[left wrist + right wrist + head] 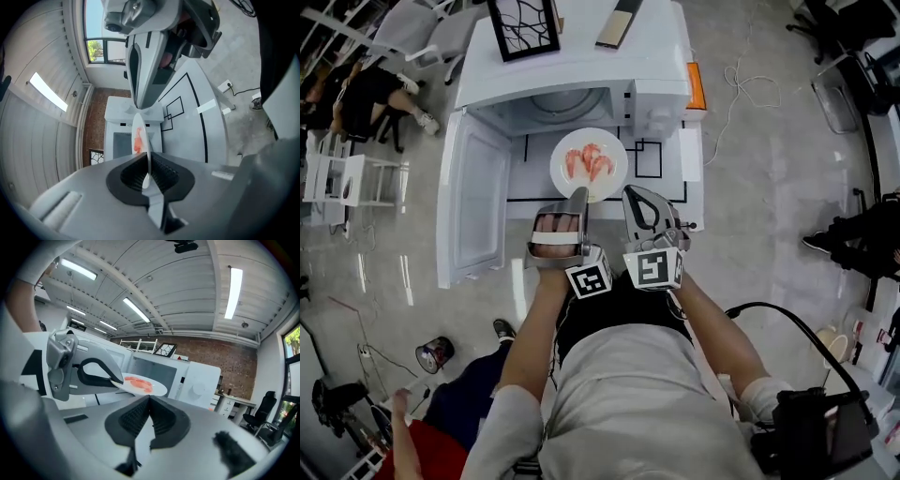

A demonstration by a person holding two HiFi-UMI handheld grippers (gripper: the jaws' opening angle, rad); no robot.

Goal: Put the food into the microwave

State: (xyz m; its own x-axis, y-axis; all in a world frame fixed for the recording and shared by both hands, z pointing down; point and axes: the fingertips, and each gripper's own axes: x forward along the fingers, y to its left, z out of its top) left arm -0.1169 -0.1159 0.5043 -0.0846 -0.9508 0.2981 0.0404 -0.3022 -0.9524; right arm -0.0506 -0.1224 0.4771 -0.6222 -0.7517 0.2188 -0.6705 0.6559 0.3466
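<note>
Left tool clamps plate rim | right tool closed, empty

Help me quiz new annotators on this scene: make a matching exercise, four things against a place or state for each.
Things
1. plate
2. microwave door
3. right hand-held gripper
4. framed picture

Place or state
A. lying on top of the microwave
B. shut, nothing between its jaws
C. swung wide open
D. clamped at its rim by the left hand-held gripper

Pairs: 1-D, 2-C, 3-B, 4-A
</note>
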